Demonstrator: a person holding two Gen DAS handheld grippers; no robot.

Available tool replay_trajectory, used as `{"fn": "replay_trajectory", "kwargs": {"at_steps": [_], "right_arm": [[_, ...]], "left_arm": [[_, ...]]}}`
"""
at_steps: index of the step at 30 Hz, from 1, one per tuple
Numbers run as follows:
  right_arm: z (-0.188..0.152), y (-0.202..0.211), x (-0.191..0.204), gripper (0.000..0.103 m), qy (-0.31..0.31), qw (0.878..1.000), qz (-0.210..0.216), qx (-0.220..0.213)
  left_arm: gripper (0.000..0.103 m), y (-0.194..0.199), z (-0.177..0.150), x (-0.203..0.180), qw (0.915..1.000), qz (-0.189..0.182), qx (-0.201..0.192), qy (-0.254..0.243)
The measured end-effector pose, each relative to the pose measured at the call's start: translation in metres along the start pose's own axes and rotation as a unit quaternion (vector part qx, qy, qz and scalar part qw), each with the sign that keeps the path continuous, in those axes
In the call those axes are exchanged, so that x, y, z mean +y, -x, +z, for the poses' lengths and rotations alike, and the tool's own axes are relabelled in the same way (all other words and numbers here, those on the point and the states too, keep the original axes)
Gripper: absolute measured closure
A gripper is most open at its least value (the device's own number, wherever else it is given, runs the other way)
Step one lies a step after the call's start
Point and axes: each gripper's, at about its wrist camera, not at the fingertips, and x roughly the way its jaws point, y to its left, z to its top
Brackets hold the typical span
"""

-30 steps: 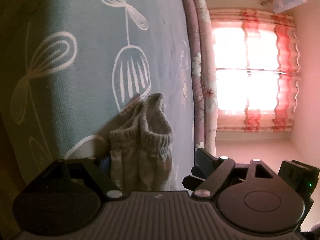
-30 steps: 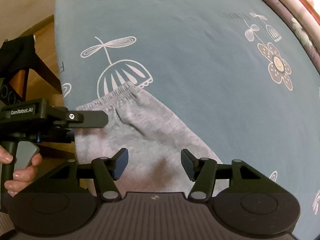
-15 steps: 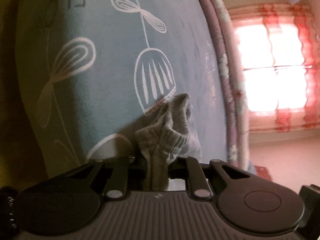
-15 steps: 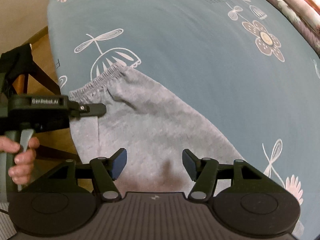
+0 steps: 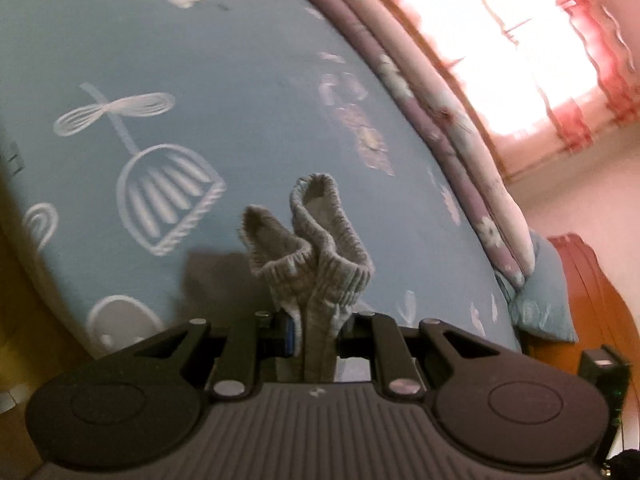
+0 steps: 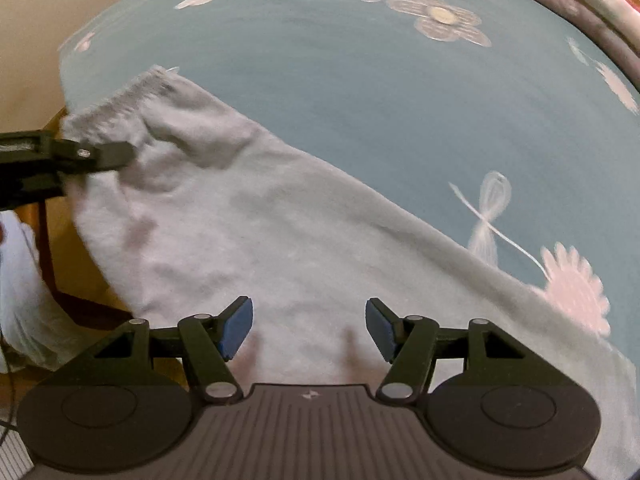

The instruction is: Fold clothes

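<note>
My left wrist camera sits low and close over the blue bedspread [image 5: 224, 60], tilted, facing the curtained window [image 5: 500, 52]. My right wrist camera looks down across the bed from its edge, closer to the grey garment [image 6: 280, 240]. Both share that garment [image 5: 316, 240] and the bedspread [image 6: 360, 80].

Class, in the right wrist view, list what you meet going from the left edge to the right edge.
Left gripper → grey trousers → dragonfly print → pink flower print.
</note>
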Motion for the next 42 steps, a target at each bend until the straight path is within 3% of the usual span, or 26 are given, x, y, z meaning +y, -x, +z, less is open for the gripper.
{"fn": "replay_trajectory", "kwargs": {"at_steps": [12, 23, 33, 42], "right_arm": [[-0.043, 0.031, -0.078, 0.035, -0.105, 0.994, -0.012, -0.017], [-0.088, 0.052, -0.134, 0.033, -0.158, 0.985, -0.059, -0.023], [-0.131, 0.071, -0.18, 0.033, -0.204, 0.974, -0.097, -0.027], [-0.162, 0.082, -0.204, 0.033, -0.242, 0.963, -0.113, -0.029]], "left_arm": [[0.089, -0.012, -0.024, -0.083, 0.9931, -0.064, 0.052, -0.084], [0.088, -0.056, -0.073, -0.153, 0.964, -0.121, 0.144, -0.189], [0.088, -0.105, -0.114, -0.179, 0.9463, -0.108, 0.207, -0.224], [0.088, -0.102, -0.126, -0.212, 0.9403, -0.108, 0.2, -0.253]]}}
